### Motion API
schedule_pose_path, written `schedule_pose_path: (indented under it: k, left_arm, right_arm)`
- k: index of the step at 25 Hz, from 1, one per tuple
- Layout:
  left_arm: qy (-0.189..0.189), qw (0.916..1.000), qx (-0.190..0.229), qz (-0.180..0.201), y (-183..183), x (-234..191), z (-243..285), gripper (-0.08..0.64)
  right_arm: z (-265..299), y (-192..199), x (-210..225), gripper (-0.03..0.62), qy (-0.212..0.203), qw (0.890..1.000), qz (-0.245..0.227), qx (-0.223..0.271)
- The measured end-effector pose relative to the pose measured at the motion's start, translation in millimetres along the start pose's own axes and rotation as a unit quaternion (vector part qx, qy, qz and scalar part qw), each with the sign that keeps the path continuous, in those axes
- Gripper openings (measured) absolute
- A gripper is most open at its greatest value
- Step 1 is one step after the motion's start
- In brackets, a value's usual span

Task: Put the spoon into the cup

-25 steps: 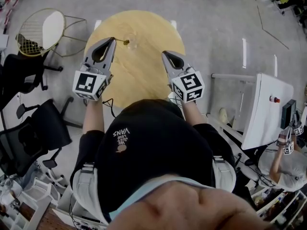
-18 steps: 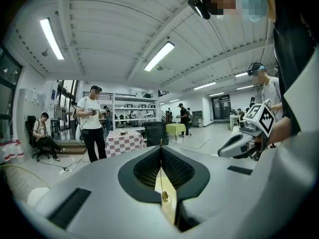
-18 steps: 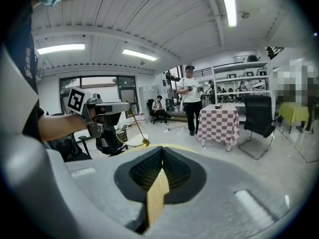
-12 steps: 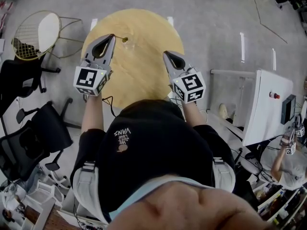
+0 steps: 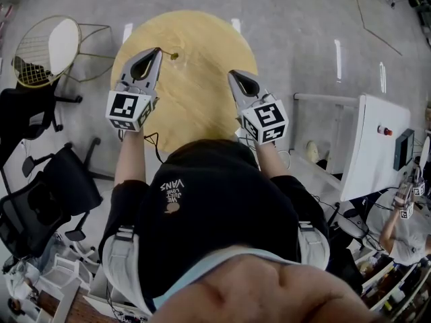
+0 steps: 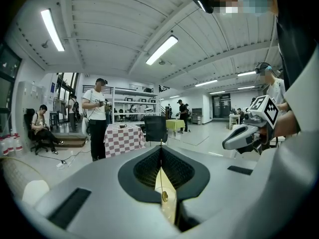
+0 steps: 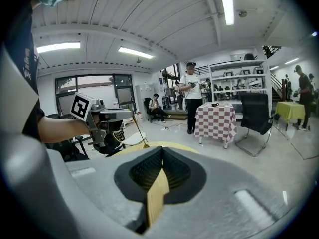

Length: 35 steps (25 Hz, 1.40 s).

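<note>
Wooden table (image 5: 202, 106) under you; spoon (image 5: 174, 56) mostly hidden, pinched in your left gripper (image 5: 157, 51); right gripper (image 5: 233, 75) closed, empty

Only thing I can actually read is "VANS" (image 5: 170, 184) in white on the person's black shirt (image 5: 222, 207), upside down in the head view, with tinier lines right beside it, maybe "WE LOVE", too small to be sure.

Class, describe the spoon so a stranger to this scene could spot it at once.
Find the round wooden table. Over its far left part, the left gripper pinches the spoon: slim and golden, unlike the bulky grey gripper holding it.
</note>
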<state>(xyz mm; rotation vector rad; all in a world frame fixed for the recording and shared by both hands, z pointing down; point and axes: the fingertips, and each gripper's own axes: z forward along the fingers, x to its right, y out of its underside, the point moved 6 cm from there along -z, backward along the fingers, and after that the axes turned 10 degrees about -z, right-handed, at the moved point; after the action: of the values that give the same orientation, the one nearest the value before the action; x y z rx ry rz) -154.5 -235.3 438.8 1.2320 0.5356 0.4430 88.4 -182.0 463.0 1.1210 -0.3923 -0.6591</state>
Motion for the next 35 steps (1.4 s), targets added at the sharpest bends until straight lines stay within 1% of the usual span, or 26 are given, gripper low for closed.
schedule_pose_path:
  k: [5,17,25,35]
  left_arm:
    - [-0.001,0.9999,-0.009,-0.008,8,4,7,0.013]
    - [-0.004,0.9991,-0.035,-0.024,33,-5,20,0.013]
    - [-0.002,0.9983,-0.051,-0.027,42,-6,26,0.014]
    - [-0.007,0.9969,-0.066,-0.043,55,-13,33,0.013]
  right_arm:
    - [-5,-1,1,-0.002,-0.003,1.000,-0.001,0.001]
    - [2,3,2,-0.002,-0.007,1.000,0.000,-0.004]
    - [4,2,2,-0.002,-0.015,1.000,-0.001,-0.006]
    - [8,2,-1,-0.002,-0.021,1.000,0.001,-0.006]
